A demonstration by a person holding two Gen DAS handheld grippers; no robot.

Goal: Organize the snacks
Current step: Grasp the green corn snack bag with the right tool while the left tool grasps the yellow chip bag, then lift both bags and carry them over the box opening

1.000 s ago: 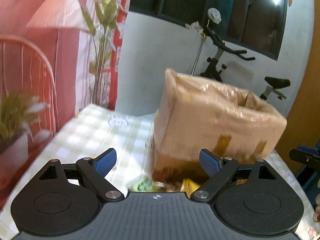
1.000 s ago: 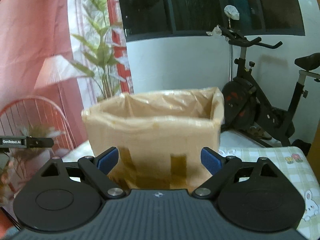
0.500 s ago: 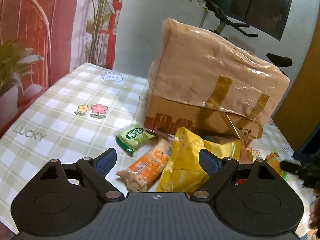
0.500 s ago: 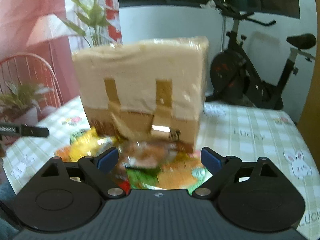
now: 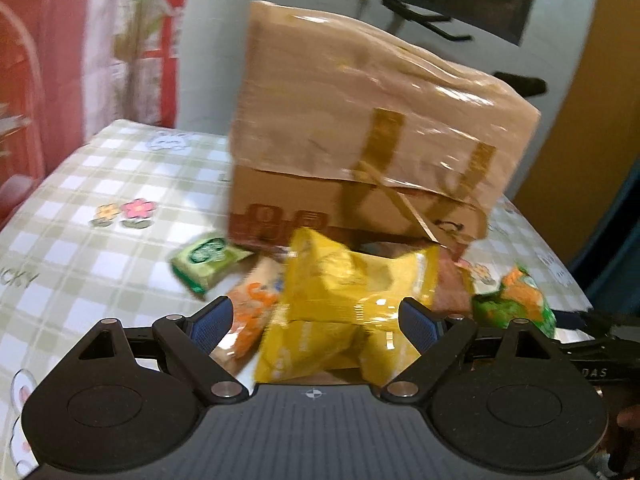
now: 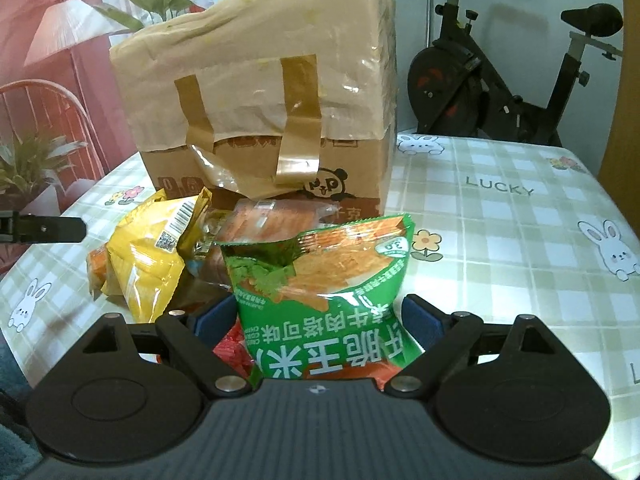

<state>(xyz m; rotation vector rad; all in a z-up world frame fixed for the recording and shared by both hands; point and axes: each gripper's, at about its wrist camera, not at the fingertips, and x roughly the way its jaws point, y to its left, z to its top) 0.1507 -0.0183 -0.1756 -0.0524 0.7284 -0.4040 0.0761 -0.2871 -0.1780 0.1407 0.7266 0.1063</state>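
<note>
Both tongs have come closer to the snack pile in front of the taped cardboard box [image 6: 260,120] on the table [image 6: 500,216]. Left tongs [image 5: 316,318] gape around a yellow bag [image 5: 344,304]; right tongs [image 6: 318,320] now gape around a green corn-chip bag [image 6: 324,280].

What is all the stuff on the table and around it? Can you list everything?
cardboard box: one, brown with tape strips, standing at the back of the snack pile
yellow snack bag: one, in front of the box, between the left gripper's fingers
green and orange corn chip bag: one, nearest, between the right gripper's fingers
small green packet: one, left of the pile
orange biscuit pack: one, beside the yellow bag
brown see-through pack: one, against the box
tablecloth: one, green check with rabbits and flowers
exercise bike: one, black, behind the table
left hand-held gripper: one, black, blue pads, open
right hand-held gripper: one, black, open
</note>
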